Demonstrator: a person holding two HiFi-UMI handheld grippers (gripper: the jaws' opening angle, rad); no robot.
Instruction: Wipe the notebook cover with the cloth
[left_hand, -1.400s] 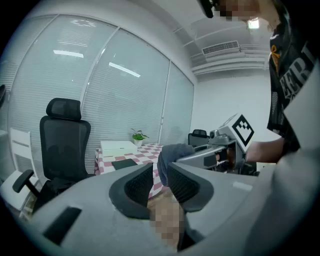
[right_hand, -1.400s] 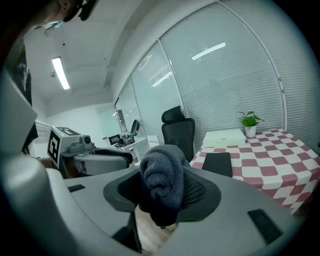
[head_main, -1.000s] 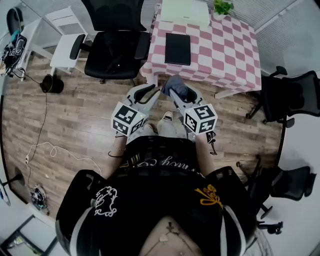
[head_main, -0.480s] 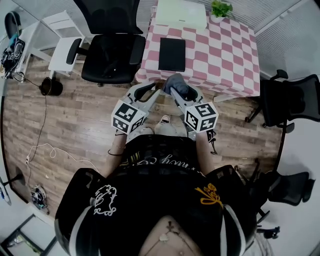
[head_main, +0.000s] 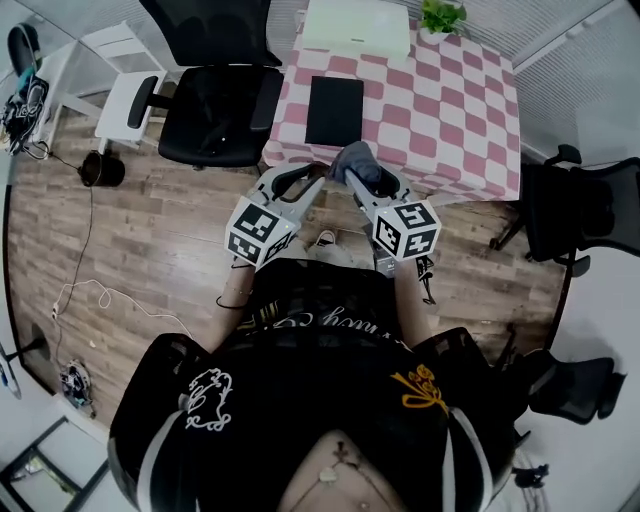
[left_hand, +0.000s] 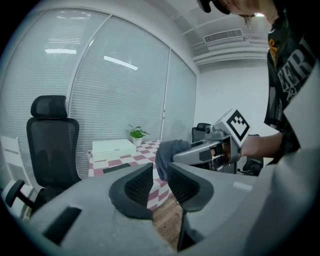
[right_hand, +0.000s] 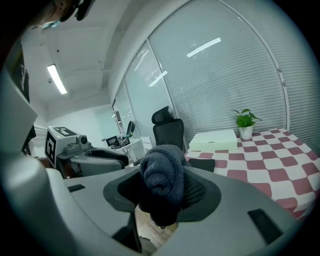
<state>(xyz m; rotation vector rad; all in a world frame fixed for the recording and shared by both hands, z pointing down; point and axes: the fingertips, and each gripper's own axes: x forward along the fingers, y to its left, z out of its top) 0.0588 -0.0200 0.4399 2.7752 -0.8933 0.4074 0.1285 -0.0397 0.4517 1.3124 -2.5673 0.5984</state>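
A black notebook (head_main: 334, 110) lies flat on the pink-and-white checked table (head_main: 450, 100), toward its left side; it also shows small in the left gripper view (left_hand: 116, 168) and in the right gripper view (right_hand: 201, 164). My right gripper (head_main: 352, 176) is shut on a dark blue cloth (head_main: 357, 160), bunched between its jaws (right_hand: 162, 182), just short of the table's near edge. My left gripper (head_main: 311, 180) hangs beside it on the left, open by a narrow gap (left_hand: 160, 175), with nothing in it.
A white box (head_main: 356, 25) and a potted plant (head_main: 443, 14) stand at the table's far edge. A black office chair (head_main: 213, 100) stands left of the table, another chair (head_main: 580, 205) to the right. Cables (head_main: 80, 295) lie on the wood floor.
The table and notebook have drawn nearer to both grippers as the person steps forward. The right gripper's hold on the cloth is unchanged, and the left stays empty.
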